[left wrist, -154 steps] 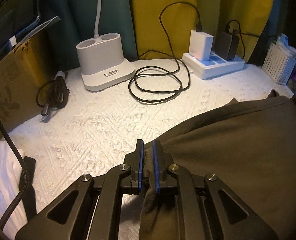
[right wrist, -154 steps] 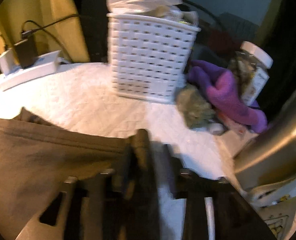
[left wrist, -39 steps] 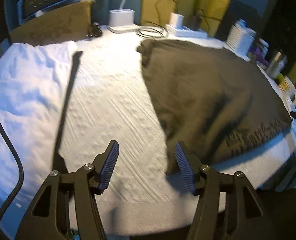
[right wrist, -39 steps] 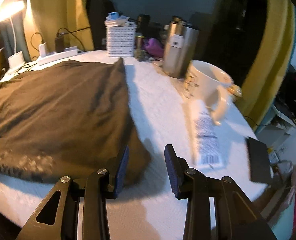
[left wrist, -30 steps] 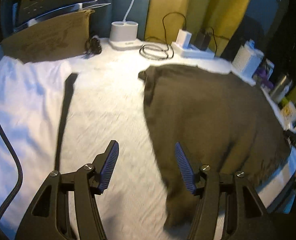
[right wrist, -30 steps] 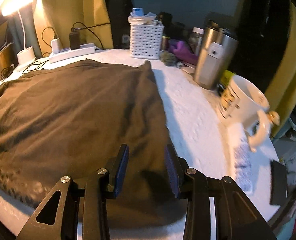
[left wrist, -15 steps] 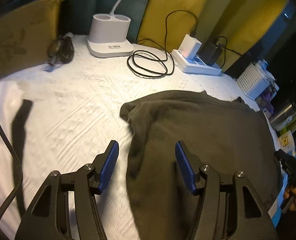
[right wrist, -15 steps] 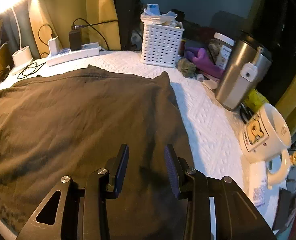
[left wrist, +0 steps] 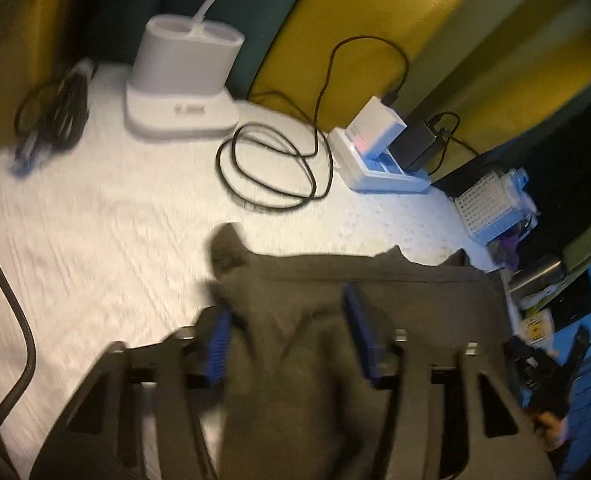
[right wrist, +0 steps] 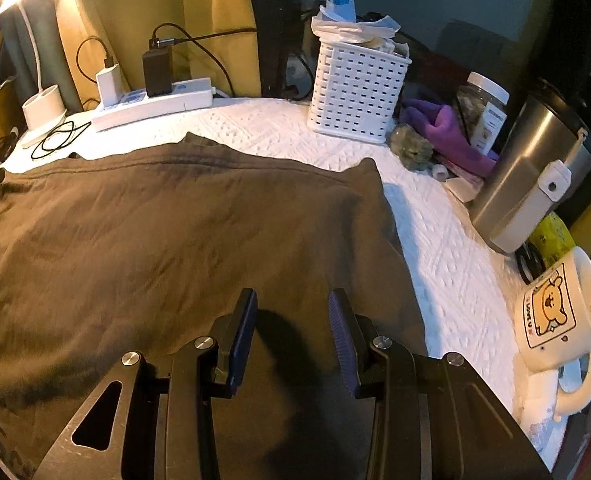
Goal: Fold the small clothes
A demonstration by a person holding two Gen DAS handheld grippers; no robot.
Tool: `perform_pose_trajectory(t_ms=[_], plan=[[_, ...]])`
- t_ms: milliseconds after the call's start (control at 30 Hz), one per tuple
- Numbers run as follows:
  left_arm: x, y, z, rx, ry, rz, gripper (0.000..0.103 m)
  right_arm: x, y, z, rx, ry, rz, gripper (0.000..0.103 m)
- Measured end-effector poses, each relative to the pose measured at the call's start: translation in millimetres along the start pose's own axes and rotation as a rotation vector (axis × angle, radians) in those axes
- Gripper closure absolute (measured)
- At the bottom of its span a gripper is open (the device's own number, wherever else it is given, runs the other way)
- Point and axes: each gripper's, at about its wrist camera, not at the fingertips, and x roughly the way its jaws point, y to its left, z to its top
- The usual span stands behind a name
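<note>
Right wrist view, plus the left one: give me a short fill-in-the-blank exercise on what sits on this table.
1. The dark garment lies spread on a ____ textured table cover.
2. The white lattice basket stands beside a ____ cloth.
3. The mug near the steel tumbler carries a cartoon ____.
4. Both the right hand-held gripper and the left hand-held gripper hang over the ____.

Missing words: white; purple; bear; garment

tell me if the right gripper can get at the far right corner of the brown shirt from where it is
Probably yes. The right gripper hangs open over the brown shirt, and only flat cloth lies between it and that corner. The basket and steel tumbler stand off to the side.
</note>
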Motion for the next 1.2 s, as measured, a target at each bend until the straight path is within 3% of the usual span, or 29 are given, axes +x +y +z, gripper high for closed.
perform_pose_trajectory(t_ms=[167, 300, 400, 533, 700, 733, 800, 833, 900, 1000, 1200], plan=[[9, 6, 2, 0.07, -0.027, 0.236, 0.072, 1, 1, 0, 0.003, -0.001, 0.002, 0.064], [2, -1, -2, 0.155, -0.054, 0.401, 0.072, 3, -1, -8, 0.011, 0.012, -0.009, 0.064], [-11, -7, -5, 0.152, -0.054, 0.377, 0.072, 0, -6, -14, 0.026, 0.013, -0.02, 0.063], [-36, -33, -23, 0.224, -0.075, 0.346, 0.071, -7, -10, -24, 0.036, 0.016, -0.03, 0.063], [-48, -61, -60, 0.248, -0.058, 0.243, 0.054, -19, -8, -39, 0.039, 0.02, -0.023, 0.061], [-49, -66, -70, 0.25, -0.046, 0.217, 0.052, -21, -7, -42, 0.039, 0.02, -0.019, 0.058], [-50, -74, -88, 0.258, -0.018, 0.182, 0.051, -26, -5, -51, 0.042, 0.015, -0.013, 0.032], [-48, -79, -98, 0.268, -0.001, 0.176, 0.051, -28, -5, -53, 0.043, 0.013, -0.011, 0.029], [-46, -82, -113, 0.282, 0.025, 0.175, 0.051, -30, -4, -62, 0.039, 0.019, -0.015, 0.029], [-32, -74, -133, 0.316, 0.063, 0.269, 0.052, -33, -7, -76, 0.053, 0.023, -0.029, 0.029], [-45, -70, -138, 0.314, 0.031, 0.337, 0.051, -47, -15, -92, 0.08, 0.015, -0.054, 0.029]])
